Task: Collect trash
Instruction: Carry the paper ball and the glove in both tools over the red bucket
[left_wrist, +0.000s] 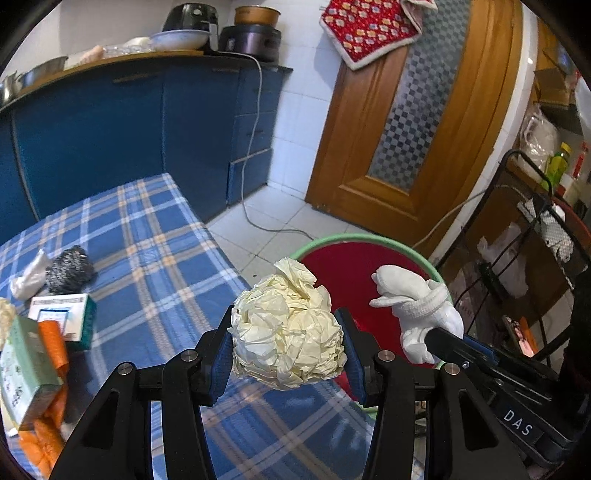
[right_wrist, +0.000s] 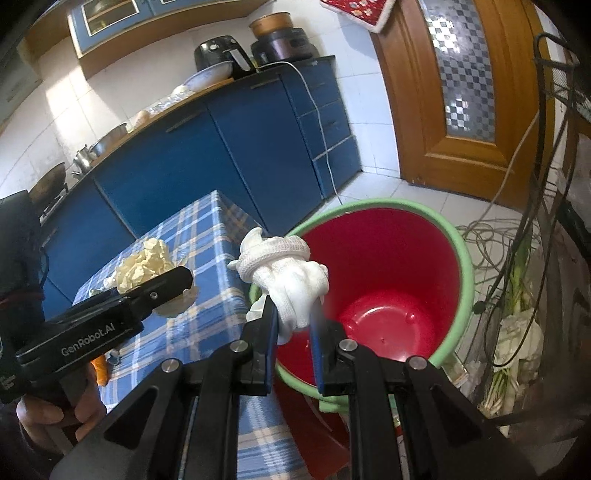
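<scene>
My left gripper (left_wrist: 288, 343) is shut on a crumpled cream paper ball (left_wrist: 286, 332) and holds it above the table's right edge, beside the bin. My right gripper (right_wrist: 293, 325) is shut on a bundled white glove (right_wrist: 291, 280) over the near rim of the red bin with a green rim (right_wrist: 388, 273). The glove (left_wrist: 413, 306) and right gripper (left_wrist: 443, 339) also show in the left wrist view, over the bin (left_wrist: 343, 273). The paper ball (right_wrist: 144, 266) and left gripper (right_wrist: 170, 288) show in the right wrist view. The bin's inside looks bare.
On the blue plaid tablecloth (left_wrist: 155, 251) lie a grey scrubber (left_wrist: 70, 269), a white wrapper (left_wrist: 29, 273), a teal-and-white box (left_wrist: 62, 317), a green box (left_wrist: 26, 365) and orange wrappers (left_wrist: 48, 424). A black wire rack (left_wrist: 532, 258) stands right of the bin. Blue cabinets stand behind.
</scene>
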